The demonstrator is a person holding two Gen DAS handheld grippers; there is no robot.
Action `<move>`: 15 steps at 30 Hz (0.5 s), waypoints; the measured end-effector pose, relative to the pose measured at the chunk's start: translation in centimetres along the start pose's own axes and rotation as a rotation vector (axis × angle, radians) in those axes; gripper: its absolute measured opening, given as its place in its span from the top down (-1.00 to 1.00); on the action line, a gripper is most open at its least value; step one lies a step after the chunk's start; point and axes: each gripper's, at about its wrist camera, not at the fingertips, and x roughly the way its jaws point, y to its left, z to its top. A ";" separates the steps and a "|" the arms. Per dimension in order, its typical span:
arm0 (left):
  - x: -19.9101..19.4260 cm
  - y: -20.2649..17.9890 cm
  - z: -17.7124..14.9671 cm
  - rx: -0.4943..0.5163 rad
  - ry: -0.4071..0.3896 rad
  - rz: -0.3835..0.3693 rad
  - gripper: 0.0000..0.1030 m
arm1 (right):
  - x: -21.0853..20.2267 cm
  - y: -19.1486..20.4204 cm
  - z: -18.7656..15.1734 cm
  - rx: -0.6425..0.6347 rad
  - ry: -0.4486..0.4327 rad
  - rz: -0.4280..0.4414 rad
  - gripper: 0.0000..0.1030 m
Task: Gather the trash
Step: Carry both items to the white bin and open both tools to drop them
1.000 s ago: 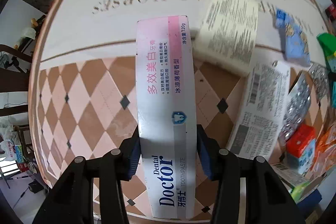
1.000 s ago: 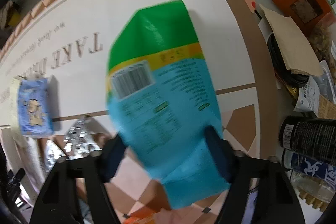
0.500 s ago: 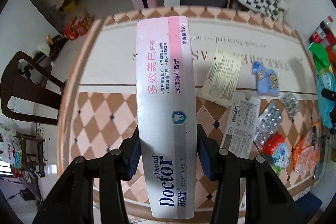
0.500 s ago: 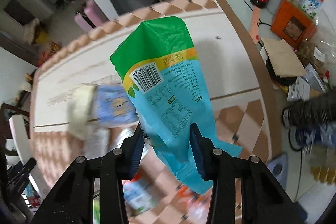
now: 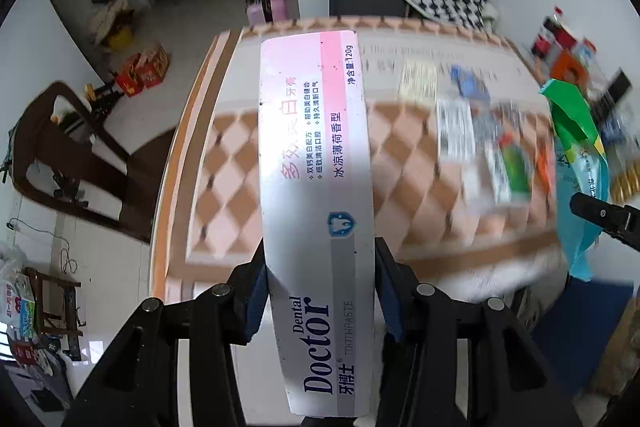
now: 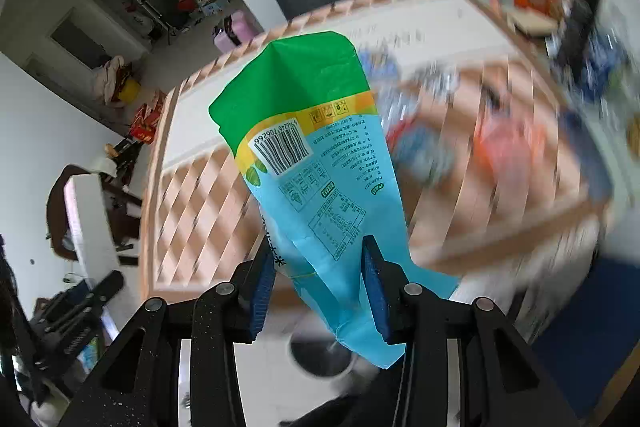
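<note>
Room: tiled floor, white walls, a long table with a pink-and-tan diamond-patterned cloth seen from well above, much of it motion-blurred.
Left jaws: narrow, blue pads pressing both long sides of the white-and-pink cardboard toothpaste box; left gripper has it by the lower part, the rest sticking forward, clear of the table.
Right jaws: pinched on the crumpled lower end of the green-and-blue plastic snack bag; right gripper carries it aloft, green end forward, barcode showing.
Task things: both pieces are in the air, lifted off the tabletop, one per hand.
Outward: blurred leftovers on the cloth, paper slips, foil packs and small boxes as far as I can tell; dark wooden chair beside the table's far-left edge.
Container: a dark round shape sits low beneath the right gripper, possibly a bin, too smeared to call; contents unseen.
Step in hand: carrying two pieces to disposal, I'd judge.
Doing it well: hold the squeeze steady, slow down before release, centre each item over the opening, and drop the floppy bag from low down so it doesn't drift.
</note>
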 end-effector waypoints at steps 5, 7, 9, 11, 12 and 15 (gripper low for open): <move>1.0 2.5 -7.4 0.002 0.112 -0.025 0.15 | 1.2 3.0 -11.8 0.037 0.110 0.019 0.16; 2.3 3.0 -10.4 0.004 0.164 -0.042 0.15 | 2.6 3.6 -16.2 0.038 0.174 0.017 0.16; 4.6 3.3 -13.5 -0.001 0.231 -0.055 0.15 | 4.4 3.9 -20.2 0.040 0.241 0.016 0.16; 6.8 4.2 -16.4 -0.016 0.294 -0.075 0.15 | 6.7 3.7 -23.7 0.041 0.304 0.004 0.16; 9.0 4.4 -18.1 -0.029 0.338 -0.083 0.15 | 8.1 3.1 -24.9 0.043 0.336 -0.003 0.16; 14.7 4.4 -21.6 -0.037 0.431 -0.102 0.15 | 13.7 1.6 -30.0 0.044 0.455 -0.028 0.16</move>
